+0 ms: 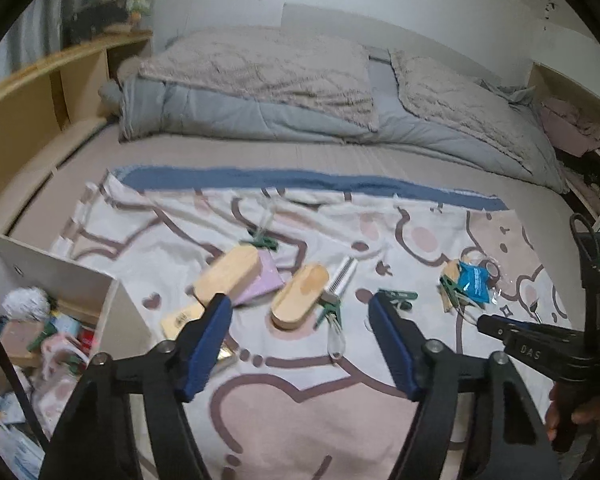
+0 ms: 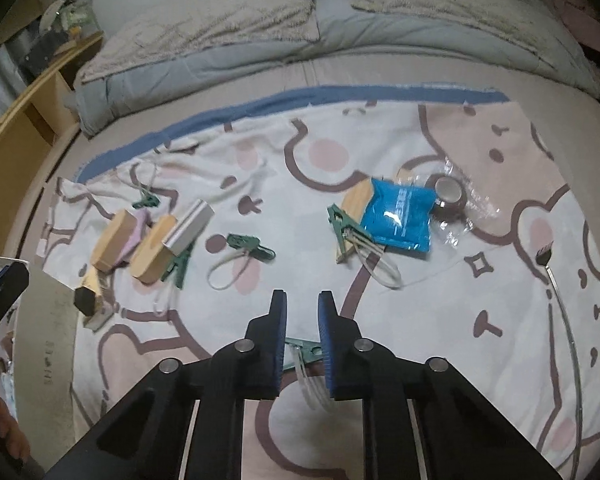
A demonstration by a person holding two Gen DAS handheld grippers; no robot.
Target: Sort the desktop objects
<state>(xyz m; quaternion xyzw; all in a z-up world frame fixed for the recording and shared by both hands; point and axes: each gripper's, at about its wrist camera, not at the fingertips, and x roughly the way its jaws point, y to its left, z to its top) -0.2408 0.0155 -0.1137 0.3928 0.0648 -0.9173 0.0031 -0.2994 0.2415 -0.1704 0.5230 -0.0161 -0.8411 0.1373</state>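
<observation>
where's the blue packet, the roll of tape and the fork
blue packet (image 2: 398,216), right wrist view, middle of its shiny blue face
roll of tape (image 2: 449,196), right wrist view, its dark side wall, inside clear wrap
fork (image 2: 543,257), right wrist view, the tines at its upper end

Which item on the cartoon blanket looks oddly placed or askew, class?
The blue packet lies tilted, half covering a wooden block, with a green clip at the block's edge. Beside it, the roll of tape sits in crumpled clear wrap. The pile looks heaped, not sorted.
</observation>
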